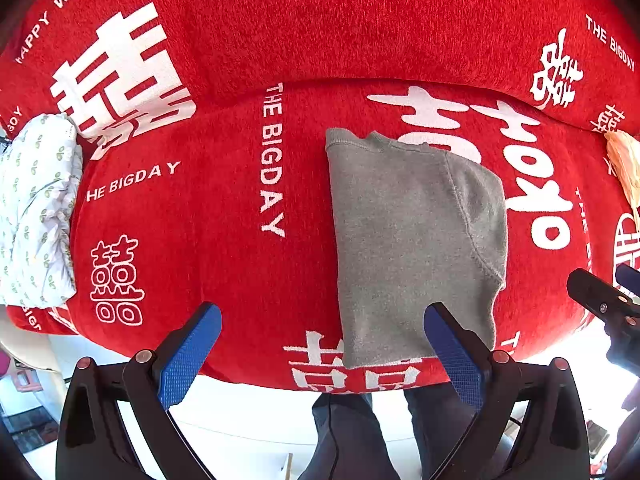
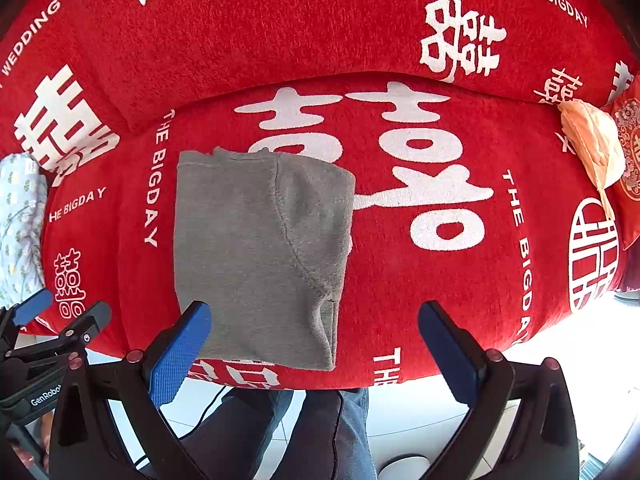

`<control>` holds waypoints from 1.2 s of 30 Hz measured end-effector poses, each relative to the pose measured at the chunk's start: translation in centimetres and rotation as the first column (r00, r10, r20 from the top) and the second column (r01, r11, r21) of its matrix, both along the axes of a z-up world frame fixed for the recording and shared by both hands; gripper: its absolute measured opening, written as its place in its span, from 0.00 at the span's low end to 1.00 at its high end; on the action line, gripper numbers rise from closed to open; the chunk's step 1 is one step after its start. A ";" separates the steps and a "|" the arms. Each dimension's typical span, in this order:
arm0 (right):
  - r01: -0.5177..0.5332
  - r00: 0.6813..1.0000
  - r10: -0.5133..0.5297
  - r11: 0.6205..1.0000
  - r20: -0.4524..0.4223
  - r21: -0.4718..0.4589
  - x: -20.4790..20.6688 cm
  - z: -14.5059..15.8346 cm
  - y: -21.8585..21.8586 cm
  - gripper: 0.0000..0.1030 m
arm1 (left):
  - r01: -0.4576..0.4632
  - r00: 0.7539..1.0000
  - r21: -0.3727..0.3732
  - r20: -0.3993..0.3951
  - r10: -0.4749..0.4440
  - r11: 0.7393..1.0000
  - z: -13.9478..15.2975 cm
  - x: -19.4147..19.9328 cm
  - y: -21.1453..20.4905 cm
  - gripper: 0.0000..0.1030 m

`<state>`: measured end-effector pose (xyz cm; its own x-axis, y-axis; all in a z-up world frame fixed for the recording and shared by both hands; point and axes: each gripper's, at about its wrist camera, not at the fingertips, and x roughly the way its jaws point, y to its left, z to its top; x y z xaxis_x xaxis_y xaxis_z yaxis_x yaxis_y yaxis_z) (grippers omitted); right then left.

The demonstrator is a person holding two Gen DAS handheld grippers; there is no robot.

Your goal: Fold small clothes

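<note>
Red sofa cover [image 1: 240, 280] under folded grey garment [image 1: 408, 248], sleeves hidden; both jaws wide, empty.

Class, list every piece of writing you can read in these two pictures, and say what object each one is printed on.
"THE BIGDAY": white print, repeated on the red sofa cover.
"HAPPY WEDD", cut off by the picture edge: sofa cover, upper left of the left view; "WEDDING" reads there in the right view.
Large white double-happiness characters: same cover.
"GenRobot", the end partly hidden: left hand-held gripper.
No writing shows on the grey garment, and none can be read on the floral cloth.
</note>
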<state>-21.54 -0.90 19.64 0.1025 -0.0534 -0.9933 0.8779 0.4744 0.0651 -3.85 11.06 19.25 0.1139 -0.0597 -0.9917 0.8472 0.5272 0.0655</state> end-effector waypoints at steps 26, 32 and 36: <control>0.021 1.000 -0.021 1.000 0.011 0.003 -0.5 -0.1 0.1 1.00 | 0.014 1.000 -0.001 0.008 -0.014 1.000 0.2 -0.3 -0.3 0.99; 0.020 1.000 -0.020 1.000 0.010 0.005 -0.6 0.0 0.2 1.00 | 0.012 1.000 0.002 0.006 -0.012 1.000 0.1 -0.5 -0.3 0.99; 0.023 1.000 -0.023 1.000 0.014 0.004 -0.6 0.0 0.3 1.00 | 0.011 1.000 0.000 0.011 -0.011 1.000 0.1 -0.6 -0.3 0.99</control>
